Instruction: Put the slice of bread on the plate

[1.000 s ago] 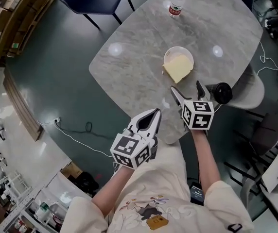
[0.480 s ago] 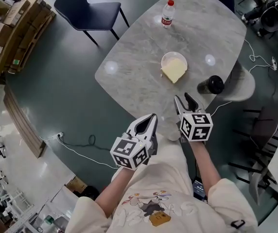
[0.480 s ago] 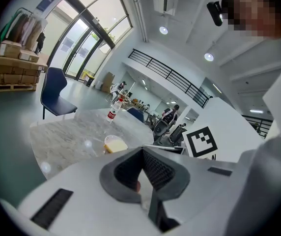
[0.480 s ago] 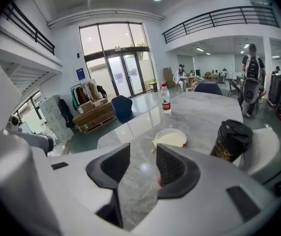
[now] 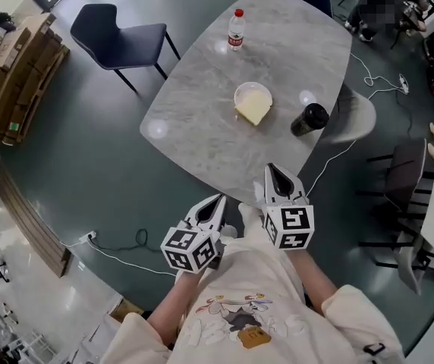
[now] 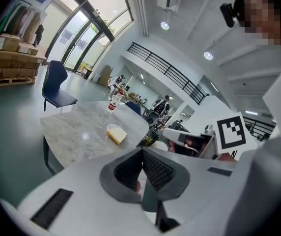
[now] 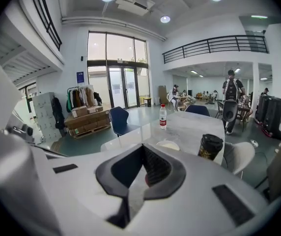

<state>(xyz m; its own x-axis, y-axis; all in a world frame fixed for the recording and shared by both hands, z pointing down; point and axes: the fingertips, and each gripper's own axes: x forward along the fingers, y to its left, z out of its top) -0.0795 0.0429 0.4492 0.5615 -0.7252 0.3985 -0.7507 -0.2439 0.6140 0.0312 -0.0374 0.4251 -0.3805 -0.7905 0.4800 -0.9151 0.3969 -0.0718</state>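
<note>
Bread slice [image 5: 253, 111] lies on plate [image 5: 240, 92]; dark cup [image 5: 309, 119] nearby, water bottle [image 5: 236, 30] beyond.

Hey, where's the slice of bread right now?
In the head view the slice of bread lies on the white plate, mid-table, between the water bottle farther away and the dark cup to its right.

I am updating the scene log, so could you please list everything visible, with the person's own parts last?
table: one, grey marble, centre
plate: one, white, mid-table
slice of bread: one, pale yellow, on plate
water bottle: one, red-capped, far edge
cup: one, black, right of plate
chairs: two, navy, left and beyond table
cardboard boxes: several, brown, far left
left gripper: one, white, fingers shut, nearest the body
right gripper: one, white, fingers shut, at near table edge
</note>
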